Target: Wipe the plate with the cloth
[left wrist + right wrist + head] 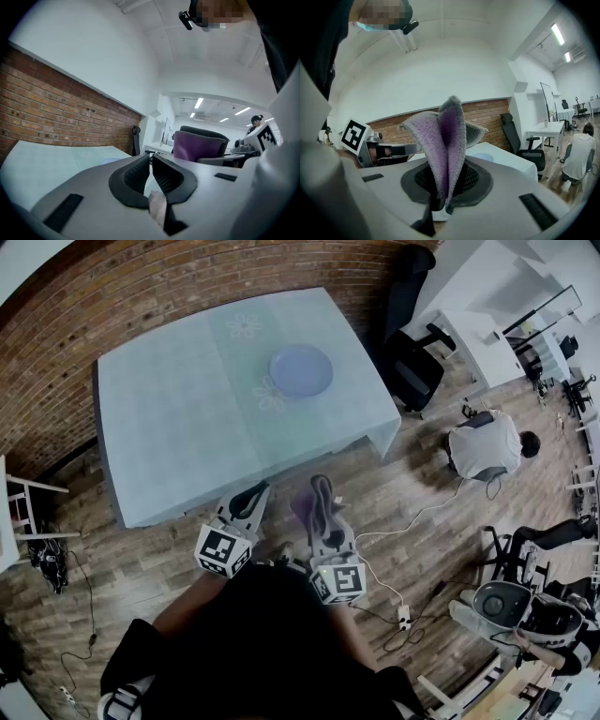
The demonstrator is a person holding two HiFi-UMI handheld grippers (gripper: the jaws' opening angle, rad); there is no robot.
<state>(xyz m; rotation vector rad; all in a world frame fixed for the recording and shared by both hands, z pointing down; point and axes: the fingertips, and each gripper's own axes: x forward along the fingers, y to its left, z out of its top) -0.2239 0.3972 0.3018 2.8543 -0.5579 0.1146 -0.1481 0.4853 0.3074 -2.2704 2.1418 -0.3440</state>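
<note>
r gripper (447, 177) clenched on the cloth (449, 138): purple fleecy face, grey back, folded, pinched at its lower edge and sticking up out of the jaws. l gripper (151, 164) jaws closed to a thin slit, nothing btwn them (pale scrap low at the jaw base, can't tell what it is). both grippers sit side by side close to the person's body, over the wood floor, short of the worktop (178, 427) edge. plate (300, 370) is well apart from both, flat on the far right part of the worktop. it's round, pale lilac-blue and looks bare; too small to see any dirt. worktop has a light teal cover w/ faint flower print.

step: approach. cloth in hand, wipe not begun, no contact w/ plate. next move prob needs the r gripper carried fwd over the worktop and the cloth lowered onto the plate face. l gripper may have to steady the rim, as a light plate could slide on that cover.
</note>
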